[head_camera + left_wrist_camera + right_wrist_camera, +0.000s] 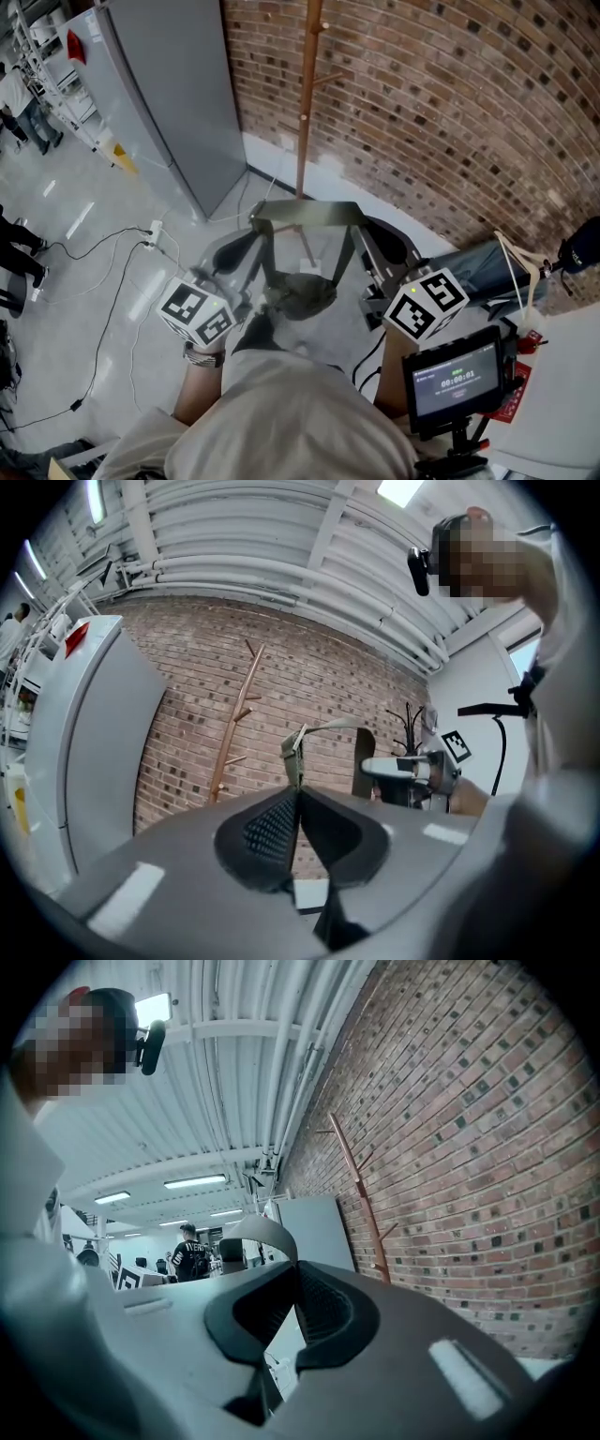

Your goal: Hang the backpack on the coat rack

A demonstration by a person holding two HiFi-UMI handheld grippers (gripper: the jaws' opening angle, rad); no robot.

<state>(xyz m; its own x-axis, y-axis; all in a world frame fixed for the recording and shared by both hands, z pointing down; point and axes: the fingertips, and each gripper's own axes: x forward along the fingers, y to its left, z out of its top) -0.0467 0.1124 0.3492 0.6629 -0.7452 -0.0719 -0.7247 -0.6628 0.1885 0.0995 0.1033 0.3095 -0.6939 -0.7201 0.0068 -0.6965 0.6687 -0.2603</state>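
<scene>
Closest to me is the little monitor (457, 380) at lower right. It's got green digits on it, but they're too small for me to read. The only other print is the black-and-white square markers on the cubes (195, 312).

Left gripper (298, 791) and right gripper (298, 1277) are each pinched nearly shut on the olive top strap (305, 214). It's stretched flat between them and the backpack (302, 298) dangles underneath.

The floor (94, 309) is pale and glossy, with black cables (103, 281) snaking across. Past that, the wooden coat rack (305, 103) stands by a red brick wall (450, 112), with a tall grey cabinet (178, 84) to its left.
</scene>
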